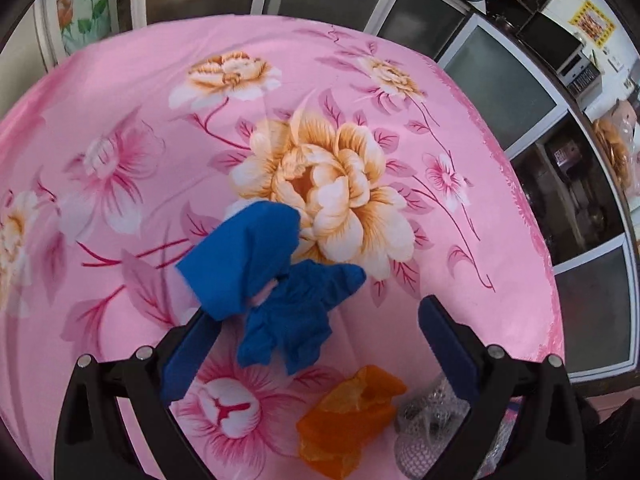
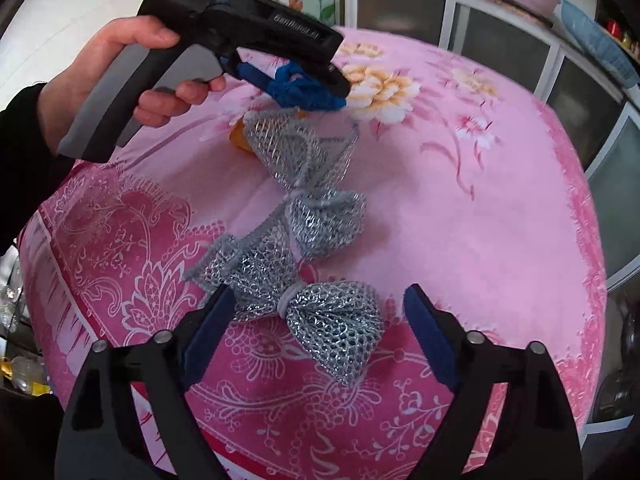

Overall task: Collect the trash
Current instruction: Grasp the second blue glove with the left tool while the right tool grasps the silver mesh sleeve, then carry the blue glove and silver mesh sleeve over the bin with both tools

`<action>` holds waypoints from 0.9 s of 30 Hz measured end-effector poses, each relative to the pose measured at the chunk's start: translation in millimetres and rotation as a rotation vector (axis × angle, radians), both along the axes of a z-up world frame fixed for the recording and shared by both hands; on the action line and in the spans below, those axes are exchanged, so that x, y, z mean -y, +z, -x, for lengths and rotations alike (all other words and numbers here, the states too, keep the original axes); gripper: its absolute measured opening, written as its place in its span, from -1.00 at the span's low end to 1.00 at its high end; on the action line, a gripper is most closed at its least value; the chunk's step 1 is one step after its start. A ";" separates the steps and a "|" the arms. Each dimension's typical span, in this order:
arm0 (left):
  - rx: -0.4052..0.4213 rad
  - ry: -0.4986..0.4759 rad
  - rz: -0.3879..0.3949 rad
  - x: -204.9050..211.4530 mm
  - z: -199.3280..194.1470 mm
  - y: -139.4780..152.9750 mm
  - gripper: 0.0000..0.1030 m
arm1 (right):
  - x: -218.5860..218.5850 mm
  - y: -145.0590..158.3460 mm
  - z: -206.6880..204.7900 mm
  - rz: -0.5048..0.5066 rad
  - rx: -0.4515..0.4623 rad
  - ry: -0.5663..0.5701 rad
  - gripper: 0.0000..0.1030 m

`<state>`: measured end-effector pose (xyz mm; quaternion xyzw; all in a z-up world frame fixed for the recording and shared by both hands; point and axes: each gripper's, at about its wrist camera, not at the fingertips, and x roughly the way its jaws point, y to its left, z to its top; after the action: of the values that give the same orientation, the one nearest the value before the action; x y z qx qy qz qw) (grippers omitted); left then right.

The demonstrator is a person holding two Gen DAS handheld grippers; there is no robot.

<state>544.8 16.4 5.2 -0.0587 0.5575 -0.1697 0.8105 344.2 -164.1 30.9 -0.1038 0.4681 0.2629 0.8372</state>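
A crumpled blue glove [image 1: 276, 280] lies on the pink flowered cloth [image 1: 440, 264], between the wide-open fingers of my left gripper [image 1: 316, 340]; its edge touches the left finger. An orange wrapper [image 1: 348, 420] and silver mesh [image 1: 428, 420] lie nearer, below the gripper. In the right wrist view, my right gripper [image 2: 320, 332] is open around a silver mesh bow [image 2: 320, 320]. A second silver bow [image 2: 316, 184] lies beyond it. The left gripper [image 2: 304, 84] hovers over the blue glove [image 2: 300, 90], held by a hand.
The pink cloth [image 2: 480, 220] covers a rounded table with a dark pink patterned border [image 2: 120, 280] at the near edge. Glass-fronted cabinets [image 1: 500, 92] stand behind and to the right of the table. Bottles [image 2: 16, 368] sit low at the left.
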 end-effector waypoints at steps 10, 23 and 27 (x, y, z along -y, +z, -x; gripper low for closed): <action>0.045 -0.042 -0.001 6.5 3.2 7.2 -0.73 | 4.5 4.8 3.3 -0.061 -0.035 0.009 -0.47; 0.146 -0.025 0.079 -19.5 39.5 62.8 -0.74 | 30.8 42.9 38.0 -0.155 -0.003 -0.036 -0.47; 0.170 -0.029 0.102 -26.8 64.6 76.0 -0.74 | 43.0 54.2 56.4 -0.171 0.014 -0.075 -0.47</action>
<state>480.2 43.2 81.2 -0.0771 0.4782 -0.2139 0.8483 287.8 -207.0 85.1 -0.0163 0.4417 0.2694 0.8556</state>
